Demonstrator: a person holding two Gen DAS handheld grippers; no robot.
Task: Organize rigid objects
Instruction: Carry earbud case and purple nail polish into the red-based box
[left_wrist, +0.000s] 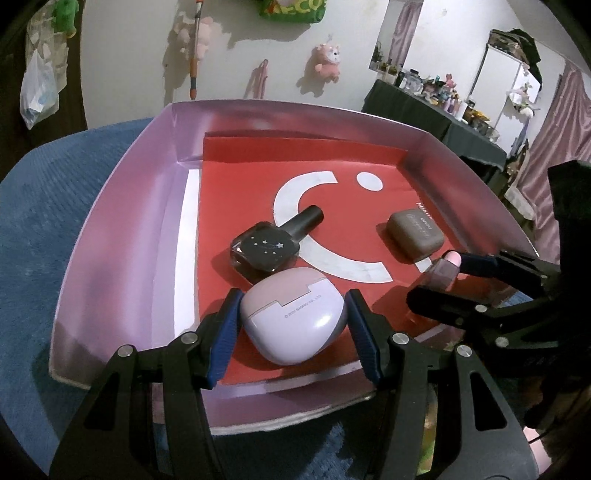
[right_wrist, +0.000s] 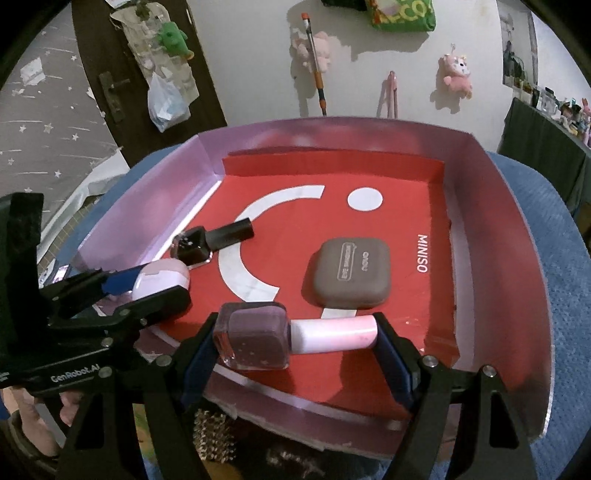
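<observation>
Closest to the left wrist camera, the left gripper (left_wrist: 291, 321) has its fingers (left_wrist: 221, 332) on both sides of a lilac earbud case (left_wrist: 295, 317), narrow and touching its rounded flanks, so the case looks held and not only framed. The case sits low over the red liner (left_wrist: 236, 184) near the front wall of the pink box (left_wrist: 122, 221), which suggests it is being set down there or is just about to be lifted; I cannot tell which.

On the other side, the right gripper (right_wrist: 295, 339) takes a purple nail polish bottle (right_wrist: 255, 336) lengthwise: one finger presses the glass base, the other the end of the pale pink cap. This long grip keeps the bottle lying flat, probably so it will not roll or tip on the liner.

Two things already lie free inside the box: a black nail polish bottle (left_wrist: 266, 247), on its side just behind the lilac case, and a brown earbud case (right_wrist: 351, 275) toward the right wall. Their positions hint that alike items could be paired. The box rests on a blue fabric surface (left_wrist: 55, 206).
</observation>
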